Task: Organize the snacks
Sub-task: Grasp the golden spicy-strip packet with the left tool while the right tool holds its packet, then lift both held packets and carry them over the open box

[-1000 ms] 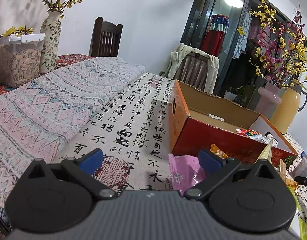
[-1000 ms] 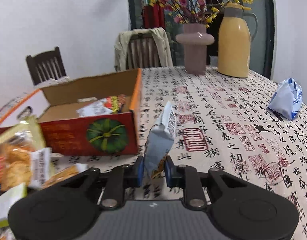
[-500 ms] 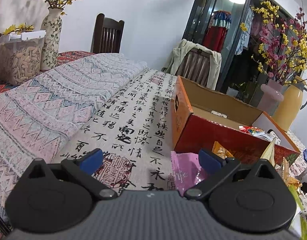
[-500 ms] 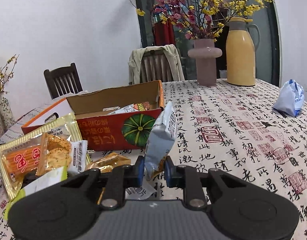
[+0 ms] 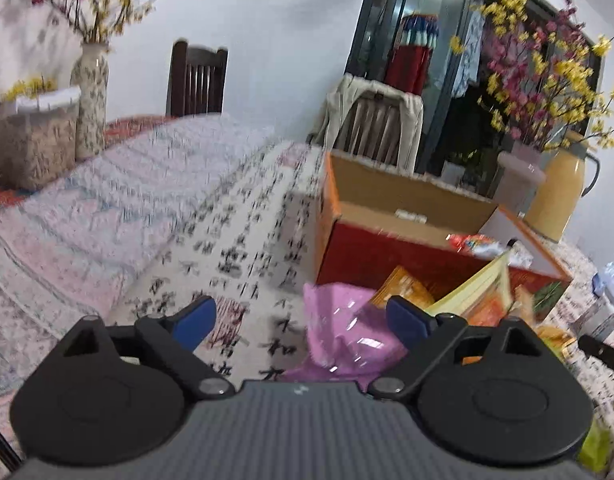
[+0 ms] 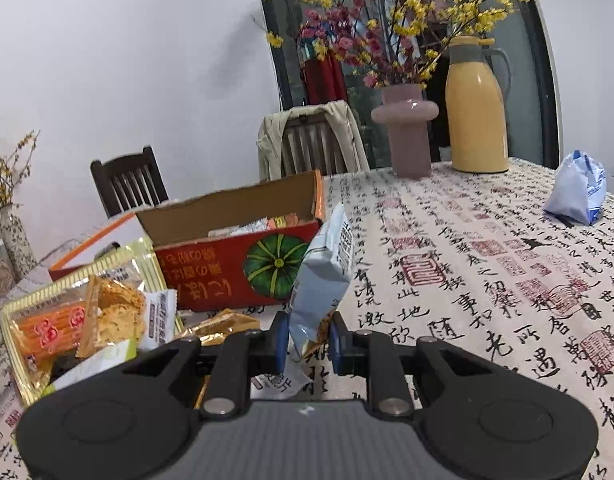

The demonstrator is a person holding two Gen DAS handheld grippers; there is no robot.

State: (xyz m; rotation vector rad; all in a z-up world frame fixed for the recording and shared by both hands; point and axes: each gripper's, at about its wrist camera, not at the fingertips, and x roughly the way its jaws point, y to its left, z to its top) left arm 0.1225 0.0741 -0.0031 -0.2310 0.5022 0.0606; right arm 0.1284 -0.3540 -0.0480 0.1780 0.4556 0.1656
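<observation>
An open cardboard box (image 5: pixel 371 256) with a red front holds a few snacks. In the left wrist view a pink packet (image 5: pixel 343 336) lies on the tablecloth between the fingers of my left gripper (image 5: pixel 299 314), close to the right finger. The jaws are closing, and the pads do not press on the packet. My right gripper (image 6: pixel 307 336) is shut on a pale blue-grey snack packet (image 6: pixel 327 264), held upright just right of the box (image 6: pixel 211 276). A heap of snacks, with a yellow-edged packet (image 6: pixel 67 312) and a gold packet (image 6: pixel 223 326), lies in front of the box.
A pink vase (image 6: pixel 407 132) and a yellow thermos jug (image 6: pixel 477 108) stand at the back of the table. A blue-white bag (image 6: pixel 577 190) sits far right. Two chairs stand behind the table. A folded patterned cloth (image 5: pixel 107 208) covers the table's left part.
The left view has gone blurred and risen, the pink packet looms larger between the fingers, and the left fingers stand slightly closer. The right gripper swung left toward the snack heap, still holding its packet.
</observation>
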